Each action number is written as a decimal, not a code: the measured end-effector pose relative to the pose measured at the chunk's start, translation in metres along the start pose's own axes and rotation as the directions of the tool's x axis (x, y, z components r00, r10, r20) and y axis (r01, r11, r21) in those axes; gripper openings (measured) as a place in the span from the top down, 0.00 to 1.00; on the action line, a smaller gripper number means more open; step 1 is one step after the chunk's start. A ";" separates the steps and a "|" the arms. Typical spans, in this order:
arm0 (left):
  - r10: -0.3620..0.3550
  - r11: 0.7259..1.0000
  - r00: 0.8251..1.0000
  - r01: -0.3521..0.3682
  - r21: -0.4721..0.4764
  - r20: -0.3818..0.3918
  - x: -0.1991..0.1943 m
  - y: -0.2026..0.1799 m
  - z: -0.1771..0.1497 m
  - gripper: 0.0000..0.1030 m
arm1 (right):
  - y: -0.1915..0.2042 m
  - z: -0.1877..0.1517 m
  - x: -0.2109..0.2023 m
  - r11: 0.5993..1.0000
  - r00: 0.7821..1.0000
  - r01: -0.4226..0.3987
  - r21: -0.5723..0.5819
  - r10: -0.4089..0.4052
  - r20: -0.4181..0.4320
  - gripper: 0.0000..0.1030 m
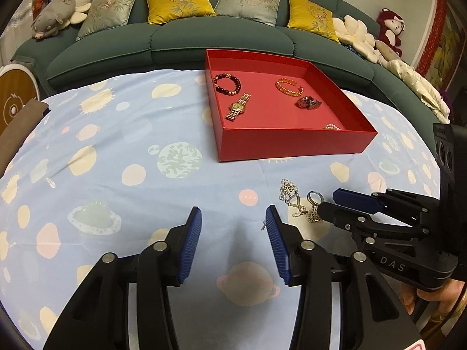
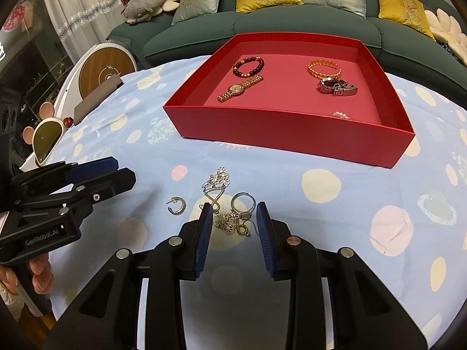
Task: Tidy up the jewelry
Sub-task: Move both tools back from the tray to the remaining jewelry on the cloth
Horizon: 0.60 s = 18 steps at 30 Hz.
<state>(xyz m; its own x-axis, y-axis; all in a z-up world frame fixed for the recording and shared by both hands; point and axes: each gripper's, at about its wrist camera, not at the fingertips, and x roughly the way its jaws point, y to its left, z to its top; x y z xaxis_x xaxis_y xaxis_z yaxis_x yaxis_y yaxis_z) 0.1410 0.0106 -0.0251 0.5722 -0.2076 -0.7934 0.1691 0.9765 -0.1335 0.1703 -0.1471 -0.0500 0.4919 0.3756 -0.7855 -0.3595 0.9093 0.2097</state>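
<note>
A red tray [image 1: 292, 143] [image 2: 280, 134] sits on the blue patterned cloth. It holds a dark bead bracelet [image 2: 248, 65], a gold watch [image 2: 239, 88], a gold bangle [image 2: 324, 70], a dark metal piece [image 2: 337, 87] and small pearls [image 2: 341, 114]. Loose silver jewelry [image 2: 230, 215] [image 1: 303, 204] lies in a small pile on the cloth, with a hoop earring [image 2: 177, 205] to its left. My right gripper [image 2: 233, 218] [image 1: 329, 201] is open, its fingers on either side of the pile. My left gripper [image 1: 233, 221] [image 2: 122, 172] is open and empty, left of the pile.
A green sofa [image 1: 204, 38] with yellow and grey cushions stands behind the table. A round wooden speaker [image 2: 102, 71] and a sunglasses-shaped item [image 2: 46, 140] sit at the table's left edge. The cloth [image 1: 116, 145] spreads left of the tray.
</note>
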 end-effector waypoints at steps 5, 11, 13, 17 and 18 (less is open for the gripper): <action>0.001 1.000 1.000 0.000 0.020 -0.011 0.004 -0.001 -0.007 0.49 | -0.003 0.002 0.013 1.000 1.000 0.018 0.005 -0.018 -0.014 0.67; -0.001 0.999 0.999 0.002 0.042 -0.038 0.012 -0.004 -0.013 0.49 | 0.002 0.004 0.018 0.999 0.999 0.043 -0.018 -0.043 -0.004 0.67; -0.004 0.999 0.999 0.006 0.052 -0.043 0.013 -0.007 -0.014 0.49 | 0.005 0.004 0.018 0.997 0.998 0.061 -0.041 -0.061 -0.001 0.67; -0.005 0.998 0.999 0.008 0.065 -0.052 0.017 -0.011 -0.015 0.49 | 0.007 0.001 0.018 0.995 0.997 0.074 -0.062 -0.074 0.001 0.74; -0.004 0.998 0.998 0.008 0.067 -0.055 0.018 -0.012 -0.015 0.49 | 0.008 0.001 0.018 0.994 0.996 0.085 -0.073 -0.085 0.002 0.77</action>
<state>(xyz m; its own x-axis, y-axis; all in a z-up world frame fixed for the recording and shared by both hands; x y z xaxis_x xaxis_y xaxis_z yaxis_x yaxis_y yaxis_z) 0.1373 -0.0036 -0.0468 0.5267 -0.2084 -0.8242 0.2269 0.9688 -0.0999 0.1772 -0.1331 -0.0623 0.5219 0.2976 -0.7994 -0.3738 0.9222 0.0992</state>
